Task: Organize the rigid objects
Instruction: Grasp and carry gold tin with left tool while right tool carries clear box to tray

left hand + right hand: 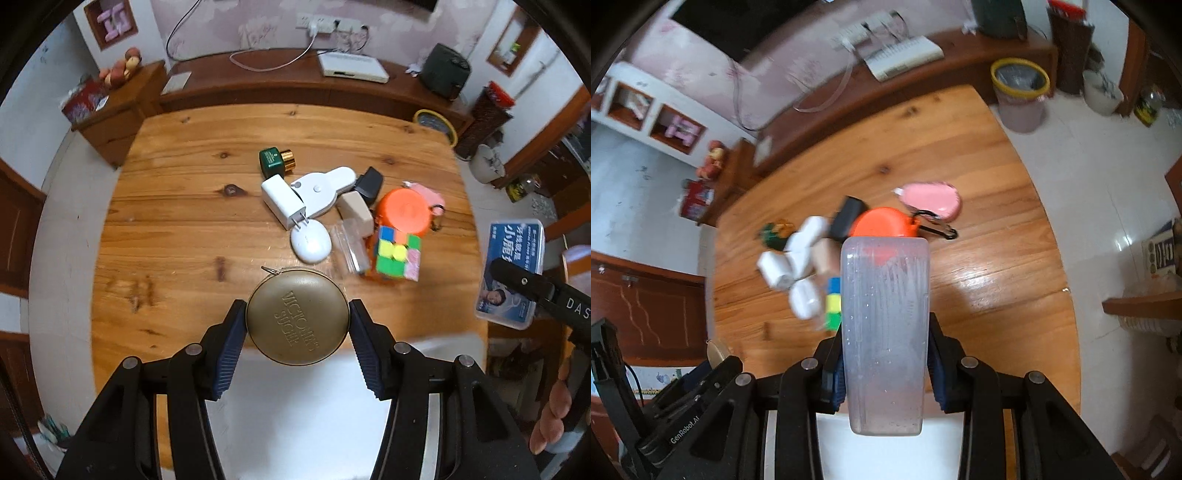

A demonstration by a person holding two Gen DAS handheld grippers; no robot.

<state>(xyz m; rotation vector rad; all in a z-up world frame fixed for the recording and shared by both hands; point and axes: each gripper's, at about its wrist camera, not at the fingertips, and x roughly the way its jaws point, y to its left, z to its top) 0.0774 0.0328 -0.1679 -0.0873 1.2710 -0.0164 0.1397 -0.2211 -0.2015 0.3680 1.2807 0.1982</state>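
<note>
Rigid objects lie heaped mid-tabletop (184,206); the left gripper (297,325) is clamped on a round gold tin (297,317) over the near edge, the right gripper (884,365) on a clear plastic case (884,332), its long axis pointing toward the heap

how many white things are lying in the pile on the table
3. A white charger block at the pile's left, a white flat gadget with a rounded arm just right of it, and a white oval case nearer the camera. Others may be hidden underneath.
</note>
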